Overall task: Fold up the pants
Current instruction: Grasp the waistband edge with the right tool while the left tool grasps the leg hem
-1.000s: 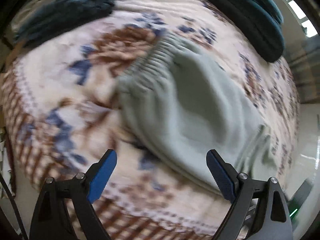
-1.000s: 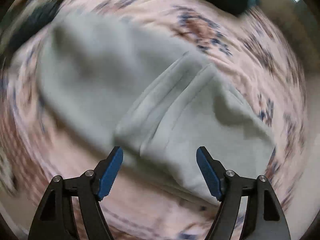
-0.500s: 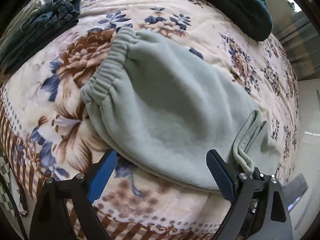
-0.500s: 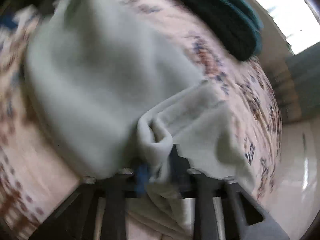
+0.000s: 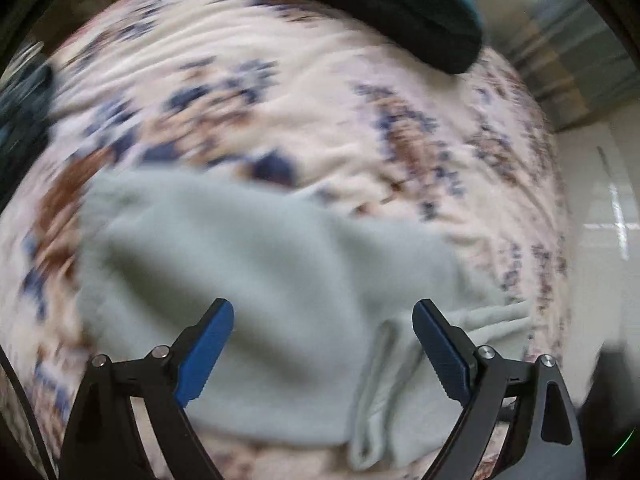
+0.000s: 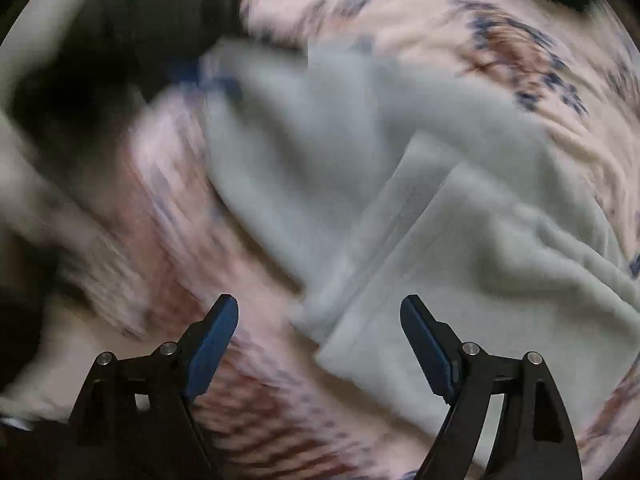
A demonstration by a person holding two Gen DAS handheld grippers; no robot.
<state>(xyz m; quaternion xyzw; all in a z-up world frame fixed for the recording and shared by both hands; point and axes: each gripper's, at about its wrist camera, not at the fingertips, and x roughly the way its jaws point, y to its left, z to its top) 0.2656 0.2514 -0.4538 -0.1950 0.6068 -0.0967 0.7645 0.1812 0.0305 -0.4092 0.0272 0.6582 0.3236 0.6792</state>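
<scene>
Floral bedding in cream, brown and blue, a blanket (image 5: 304, 92) covering the whole bed, is filling both of my views, with a dark teal cushion (image 5: 400, 4) sitting at the far edge. I am seeing the pale green pants (image 5: 256, 272) lying on it in a compact bundle, near the middle and slightly left; in the right wrist view the pants (image 6: 460, 208) are showing doubled layers with the stitched cuff ends resting on top at the near right. I am judging the main folds as made, with squaring up or one more fold possibly remaining. I am holding the left gripper (image 5: 323, 354) spread wide above the bundle, pinching nothing, and the right gripper (image 6: 319, 348) is likewise spread and empty over the near edge. Both views are blurring, and I am finding no brand, label or writing that I can read.
</scene>
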